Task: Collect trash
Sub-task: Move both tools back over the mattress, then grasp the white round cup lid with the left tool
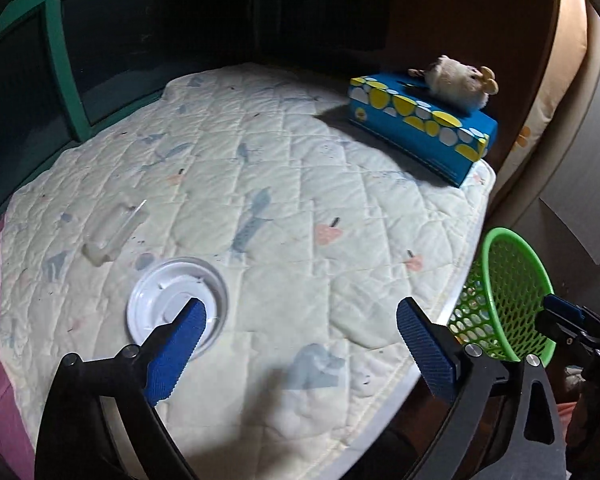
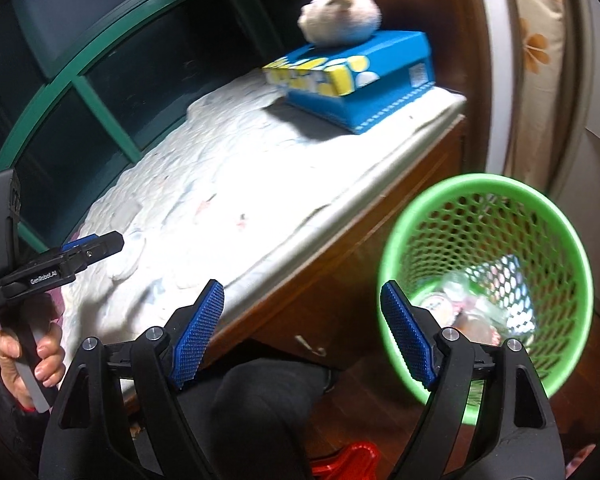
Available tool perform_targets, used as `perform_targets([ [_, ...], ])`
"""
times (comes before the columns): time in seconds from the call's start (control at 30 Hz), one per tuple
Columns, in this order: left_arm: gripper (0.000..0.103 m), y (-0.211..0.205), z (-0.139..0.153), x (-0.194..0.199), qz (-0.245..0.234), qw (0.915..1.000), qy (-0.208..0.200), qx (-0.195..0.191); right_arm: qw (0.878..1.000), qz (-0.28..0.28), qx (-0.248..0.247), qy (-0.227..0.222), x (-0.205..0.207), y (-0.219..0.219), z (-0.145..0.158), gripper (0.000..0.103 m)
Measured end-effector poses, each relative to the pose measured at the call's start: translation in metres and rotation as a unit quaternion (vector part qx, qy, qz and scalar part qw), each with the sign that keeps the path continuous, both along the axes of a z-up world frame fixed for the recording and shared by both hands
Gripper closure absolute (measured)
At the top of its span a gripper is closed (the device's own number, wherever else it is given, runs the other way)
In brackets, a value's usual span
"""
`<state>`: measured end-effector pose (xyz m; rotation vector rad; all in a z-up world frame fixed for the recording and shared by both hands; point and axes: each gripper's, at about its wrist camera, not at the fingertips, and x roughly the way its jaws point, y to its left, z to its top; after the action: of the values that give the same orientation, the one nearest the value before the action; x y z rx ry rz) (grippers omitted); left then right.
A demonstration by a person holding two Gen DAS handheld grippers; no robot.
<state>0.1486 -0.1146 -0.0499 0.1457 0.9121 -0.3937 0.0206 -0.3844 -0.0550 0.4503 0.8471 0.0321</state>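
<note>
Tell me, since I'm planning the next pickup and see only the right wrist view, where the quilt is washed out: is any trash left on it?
Observer: Yes, a white round lid lies on the quilt, close in front of the left gripper.
Operator: Anything else?
Observer: A clear plastic tray lies just beyond the lid, apart from it.
Operator: Is the left gripper carrying anything?
Observer: No, its jaws stand wide open with nothing between them.

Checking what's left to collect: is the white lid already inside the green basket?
No, the white lid lies on the quilt, apart from the green basket.
</note>
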Motion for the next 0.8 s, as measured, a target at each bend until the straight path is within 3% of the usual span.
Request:
perform_targets([
  [0.37,0.007,0.066,-0.033,0.034,0.047,0.9976,0.050,0.006,0.998,0.061,-0.004,-0.003,0.031,0.051,0.008,0.020],
  [0.8,0.007,0.070,-0.053,0.053,0.036,0.9973,0.059,0.025,0.996,0.090,-0.011,0.004,0.049,0.078,0.006,0.015],
])
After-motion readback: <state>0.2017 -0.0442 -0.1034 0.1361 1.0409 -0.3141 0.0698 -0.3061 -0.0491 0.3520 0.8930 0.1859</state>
